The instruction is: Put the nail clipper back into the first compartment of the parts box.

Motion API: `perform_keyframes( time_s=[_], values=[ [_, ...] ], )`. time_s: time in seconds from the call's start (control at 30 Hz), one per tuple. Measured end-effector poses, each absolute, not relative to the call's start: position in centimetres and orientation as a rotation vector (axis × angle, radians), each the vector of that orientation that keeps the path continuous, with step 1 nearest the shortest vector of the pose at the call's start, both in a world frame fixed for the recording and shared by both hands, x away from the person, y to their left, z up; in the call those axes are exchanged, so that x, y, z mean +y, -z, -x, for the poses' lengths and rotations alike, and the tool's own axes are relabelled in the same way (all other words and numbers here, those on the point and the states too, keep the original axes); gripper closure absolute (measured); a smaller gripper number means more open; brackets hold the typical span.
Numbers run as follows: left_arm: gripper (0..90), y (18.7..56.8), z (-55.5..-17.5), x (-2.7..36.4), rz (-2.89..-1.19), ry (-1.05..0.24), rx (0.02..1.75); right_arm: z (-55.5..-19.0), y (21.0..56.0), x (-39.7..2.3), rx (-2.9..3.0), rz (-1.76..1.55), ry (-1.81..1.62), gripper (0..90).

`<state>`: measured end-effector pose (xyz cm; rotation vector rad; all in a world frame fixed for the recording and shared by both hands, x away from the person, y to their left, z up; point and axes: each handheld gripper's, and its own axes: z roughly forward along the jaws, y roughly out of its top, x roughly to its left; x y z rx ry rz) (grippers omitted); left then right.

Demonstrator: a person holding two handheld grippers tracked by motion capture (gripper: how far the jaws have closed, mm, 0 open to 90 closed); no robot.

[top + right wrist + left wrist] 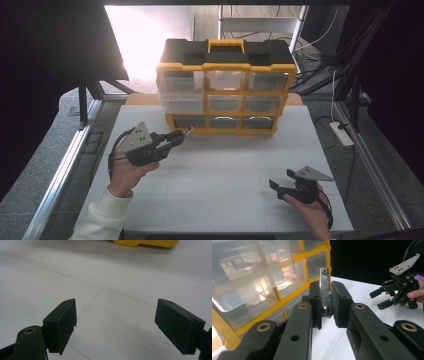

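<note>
My left gripper (178, 137) hovers over the white table (225, 172), just left of the front bottom corner of a yellow and black drawer organizer (225, 85). It is shut on a small shiny metal strip (324, 281) with round holes near its tip, which sticks out past the pads toward the cabinet's clear drawers (259, 280). The strip's tip (189, 131) stands close to the bottom left drawer. My right gripper (282, 179) rests low at the table's front right, open, with nothing between its fingers (62, 322). It also shows as the far gripper (379, 299) in the left gripper view.
The organizer holds three rows of clear drawers under a black lid with a yellow handle (226, 46). Its yellow base (147, 243) lies ahead of my right gripper. Metal frame rails (60, 175) run along both table sides, and a white power strip (342, 133) lies to the right.
</note>
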<state>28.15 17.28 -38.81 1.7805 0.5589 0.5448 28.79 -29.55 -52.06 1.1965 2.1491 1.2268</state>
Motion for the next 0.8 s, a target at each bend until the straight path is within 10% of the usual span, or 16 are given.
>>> perform_keyframes(
  time_s=[0.8],
  values=[
    [79.2,36.6,-29.0,17.9,-1.742,-0.574,0.556,-28.8,52.0,-29.6,2.147,-1.2,-1.226,17.9]
  ],
)
